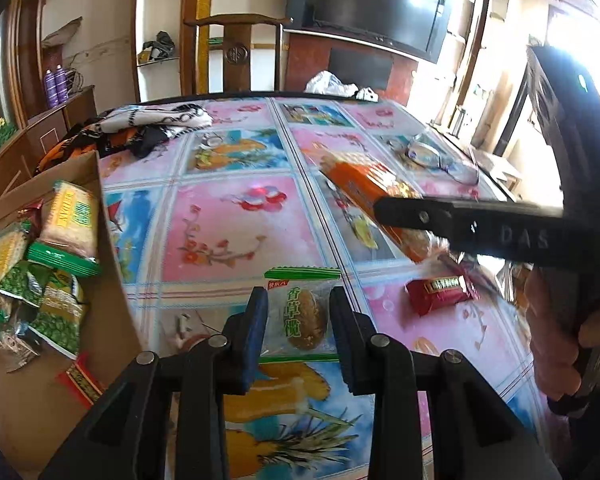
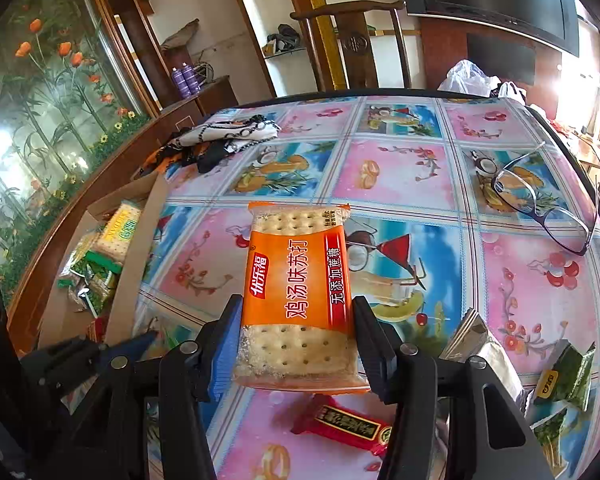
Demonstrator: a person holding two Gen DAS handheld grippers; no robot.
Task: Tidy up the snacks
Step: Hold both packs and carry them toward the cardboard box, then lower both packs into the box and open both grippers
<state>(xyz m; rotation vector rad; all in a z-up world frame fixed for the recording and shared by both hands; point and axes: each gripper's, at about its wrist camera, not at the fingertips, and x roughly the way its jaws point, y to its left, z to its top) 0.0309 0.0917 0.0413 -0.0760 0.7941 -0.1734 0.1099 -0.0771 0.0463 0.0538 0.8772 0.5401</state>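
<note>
Both grippers pinch packets: left gripper (image 1: pixel 299 322) a green olive packet (image 1: pixel 302 312), right gripper (image 2: pixel 296 344) an orange cracker pack (image 2: pixel 298 292); left of them the cardboard box (image 1: pixel 112 240) is part-filled, loose snacks remain.

An orange cracker packet (image 2: pixel 298 300) and a clear green-edged olive snack (image 1: pixel 300 312) held above the table; a red snack bar (image 2: pixel 346 426) lies beside the cardboard box (image 1: pixel 112 248) of snacks.
</note>
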